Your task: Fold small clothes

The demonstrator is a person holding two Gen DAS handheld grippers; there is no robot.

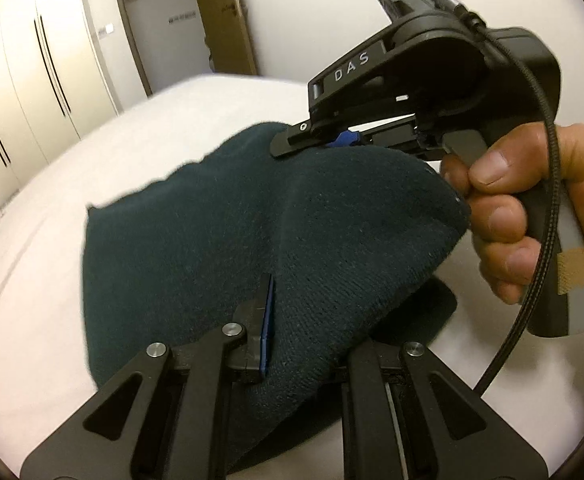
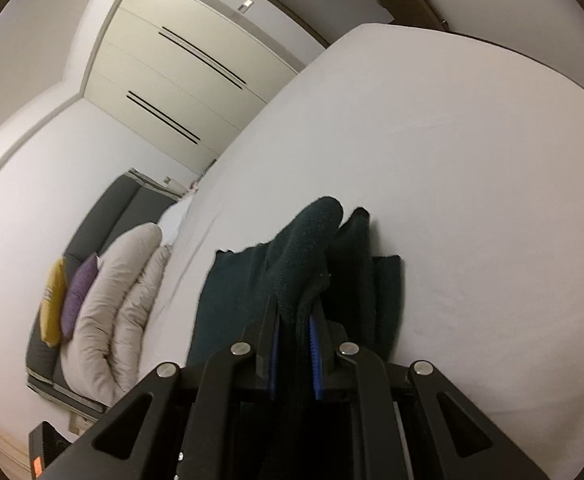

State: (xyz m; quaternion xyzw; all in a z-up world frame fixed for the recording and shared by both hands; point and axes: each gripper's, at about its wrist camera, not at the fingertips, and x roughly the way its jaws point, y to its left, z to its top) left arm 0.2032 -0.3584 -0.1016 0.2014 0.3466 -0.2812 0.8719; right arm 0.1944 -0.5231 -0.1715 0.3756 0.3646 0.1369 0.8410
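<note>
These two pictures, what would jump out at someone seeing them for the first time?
A dark green knitted cloth fills the middle, lifted off a white bed. The right gripper, held by a bare hand, pinches its far edge, while the left gripper grips its near edge. Off to the side, pillows lie piled by the wall.

White-sheeted bed point(image 2: 472, 160), smooth and wide; 1 dark teal knit garment point(image 2: 227, 300) partly lying on it, partly raised.

Dark teal knit garment point(image 1: 275, 248) draped between left gripper point(image 1: 304, 320) fingers, far edge pinched by right gripper point(image 1: 332, 142), above white bed point(image 1: 139, 136).
</note>
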